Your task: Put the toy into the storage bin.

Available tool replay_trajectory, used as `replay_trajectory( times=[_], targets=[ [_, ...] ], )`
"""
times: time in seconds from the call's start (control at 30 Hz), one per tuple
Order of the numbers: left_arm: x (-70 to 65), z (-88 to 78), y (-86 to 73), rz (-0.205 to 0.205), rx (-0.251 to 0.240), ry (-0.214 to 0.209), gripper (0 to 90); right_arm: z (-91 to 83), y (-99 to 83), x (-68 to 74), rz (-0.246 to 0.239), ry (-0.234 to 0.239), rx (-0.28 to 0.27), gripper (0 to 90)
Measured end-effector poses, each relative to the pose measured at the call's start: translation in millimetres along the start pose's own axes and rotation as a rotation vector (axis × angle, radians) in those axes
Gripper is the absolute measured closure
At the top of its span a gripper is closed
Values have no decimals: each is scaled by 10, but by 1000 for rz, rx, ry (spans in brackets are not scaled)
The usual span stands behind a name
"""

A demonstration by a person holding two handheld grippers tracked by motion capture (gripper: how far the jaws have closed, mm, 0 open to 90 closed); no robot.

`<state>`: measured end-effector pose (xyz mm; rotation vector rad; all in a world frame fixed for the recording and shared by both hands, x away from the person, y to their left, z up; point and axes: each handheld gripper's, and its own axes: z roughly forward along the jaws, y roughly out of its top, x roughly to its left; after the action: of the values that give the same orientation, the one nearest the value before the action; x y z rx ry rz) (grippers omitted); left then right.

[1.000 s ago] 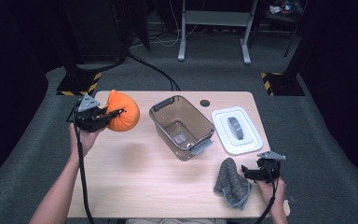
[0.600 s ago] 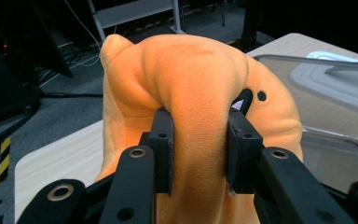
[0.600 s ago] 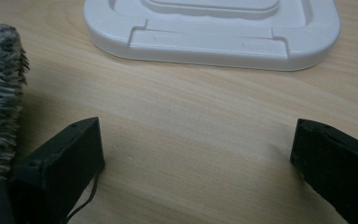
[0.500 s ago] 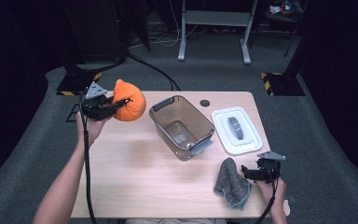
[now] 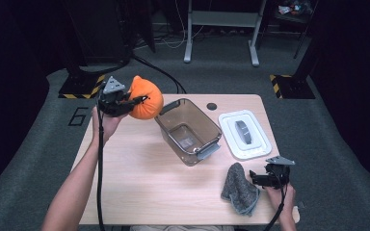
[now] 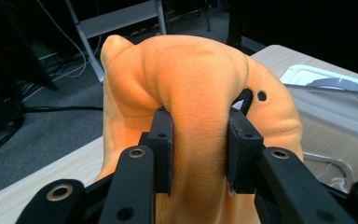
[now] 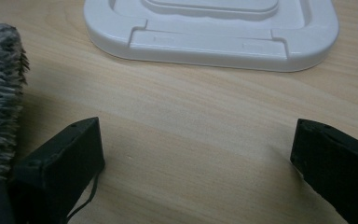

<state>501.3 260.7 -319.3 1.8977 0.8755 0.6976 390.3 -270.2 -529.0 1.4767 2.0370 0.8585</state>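
While carried clear of the table (image 5: 139, 183), noted just left of the clear bin (image 5: 204, 118) and above its rim level: orange plush toy (image 5: 147, 96), soft and bulging. Pinched by a fold between the jaws of the left gripper (image 6: 200, 126); jaws drawn in narrow, pads (image 6: 163, 140) pressed deep into the fabric on both sides, bulk of the plush swelling out above and around them. Grip judged firm. Held by the left hand (image 5: 105, 126), raised off the tabletop on the bin's left.

Checked next, the bin itself: open, lidless, seemingly nothing inside, set at an angle to the table edge. Found to the right of the bin, lying flat on the wood: white lid (image 5: 231, 139). Found in front of the bin, toward its right: crumpled grey cloth (image 5: 238, 187). Just right of that cloth, farther from the bin: right gripper (image 7: 196, 154), low over the table, jaws spread wide, nothing between them but bare wood.

Step in hand, by judgement: transfer of the plush toward the bin, load lifted but not yet over the opening.

Next move calls for carrying rightward until centred over the bin mouth, lowering inside the walls, then spreading the jaws. Worth watching: overhanging plush catching on the near rim.
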Motion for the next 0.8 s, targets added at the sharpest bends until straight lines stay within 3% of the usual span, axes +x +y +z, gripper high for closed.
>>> replay_trajectory(
  times=[0.57, 0.8],
  targets=[
    [-288, 263, 141, -2, -33, -79, 677, 2, 1, -2, 3, 2, 1, 15],
    [-457, 356, 200, 22, -22, -113, 674, 1, 0, -1, 2, 1, 0, 15]
  ],
)
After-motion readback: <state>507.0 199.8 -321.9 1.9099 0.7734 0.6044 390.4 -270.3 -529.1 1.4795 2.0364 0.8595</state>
